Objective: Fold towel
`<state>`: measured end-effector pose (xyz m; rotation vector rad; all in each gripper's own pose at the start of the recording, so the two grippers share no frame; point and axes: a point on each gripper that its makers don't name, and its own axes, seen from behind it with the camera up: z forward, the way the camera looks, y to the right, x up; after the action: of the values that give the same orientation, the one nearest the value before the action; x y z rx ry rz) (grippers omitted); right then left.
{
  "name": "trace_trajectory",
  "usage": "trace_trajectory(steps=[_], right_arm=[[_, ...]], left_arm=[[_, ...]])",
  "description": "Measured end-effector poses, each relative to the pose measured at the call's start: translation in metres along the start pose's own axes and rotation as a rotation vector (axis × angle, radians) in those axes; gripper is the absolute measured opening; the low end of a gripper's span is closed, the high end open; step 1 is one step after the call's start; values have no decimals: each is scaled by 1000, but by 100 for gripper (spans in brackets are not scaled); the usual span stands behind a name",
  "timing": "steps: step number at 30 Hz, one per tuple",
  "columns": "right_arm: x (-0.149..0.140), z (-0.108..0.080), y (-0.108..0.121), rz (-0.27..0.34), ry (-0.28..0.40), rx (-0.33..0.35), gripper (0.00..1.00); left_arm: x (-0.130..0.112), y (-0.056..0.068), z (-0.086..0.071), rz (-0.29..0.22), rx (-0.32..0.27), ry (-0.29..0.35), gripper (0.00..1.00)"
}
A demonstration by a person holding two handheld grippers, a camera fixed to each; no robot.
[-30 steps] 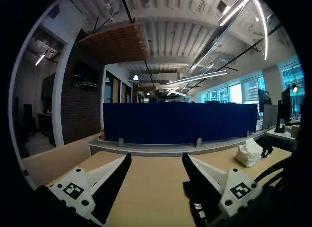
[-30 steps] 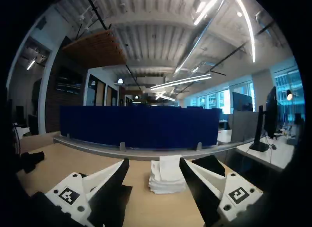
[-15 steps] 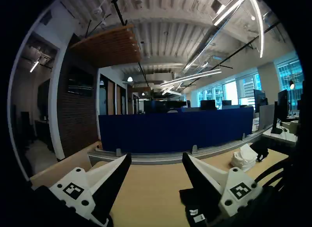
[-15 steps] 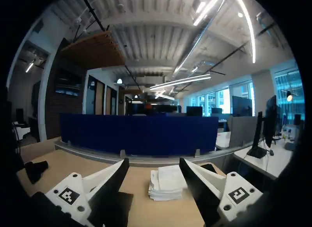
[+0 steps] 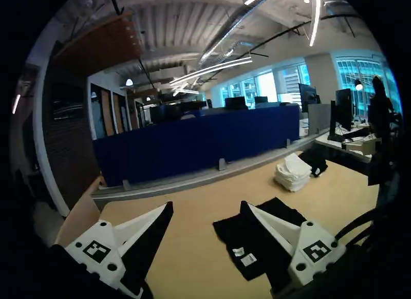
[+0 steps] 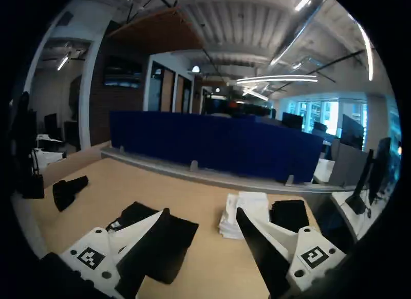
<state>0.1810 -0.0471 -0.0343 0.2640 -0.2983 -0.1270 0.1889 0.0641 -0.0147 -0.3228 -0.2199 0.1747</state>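
Observation:
A black towel (image 5: 239, 236) lies flat on the wooden table (image 5: 195, 247), just beyond and partly behind the right finger of my left gripper (image 5: 205, 204). That gripper is open and holds nothing. In the right gripper view the same black towel (image 6: 180, 241) lies low on the left, partly behind the left finger of my right gripper (image 6: 201, 210). This gripper is open too, with nothing between its fingers. Both grippers hang above the table, apart from the towel.
A stack of folded white towels (image 5: 293, 174) (image 6: 242, 216) sits farther back, with a folded black cloth (image 5: 314, 163) (image 6: 289, 215) beside it. A small dark object (image 6: 69, 191) lies at the table's left. A blue partition (image 5: 200, 145) lines the far edge. Desks with monitors (image 5: 341, 111) stand to the right.
Both views have tipped downward and swung, showing much more of the tabletop. The black towel has come into sight in front of each gripper. Both grippers stay open.

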Motion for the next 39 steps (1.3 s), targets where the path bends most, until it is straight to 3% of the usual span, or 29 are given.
trace_trajectory(steps=[6,9,21,30,39], right_arm=[[-27,-7,-31,-29,-147,163,100],[-33,-8,-38,-47,-177,196,100],[-58,2,-48,-71,-230,226,100],[-106,20,-54,-75,-272,233,100],[-158,40,-68,-112,-319,262,100]], left_arm=[[-27,24,1,21,-115,-133,97],[-33,31,-1,24,-141,-163,97],[-58,46,3,44,-180,-203,97],[-104,65,14,41,-227,-243,97],[-159,87,32,82,-281,-302,97]])
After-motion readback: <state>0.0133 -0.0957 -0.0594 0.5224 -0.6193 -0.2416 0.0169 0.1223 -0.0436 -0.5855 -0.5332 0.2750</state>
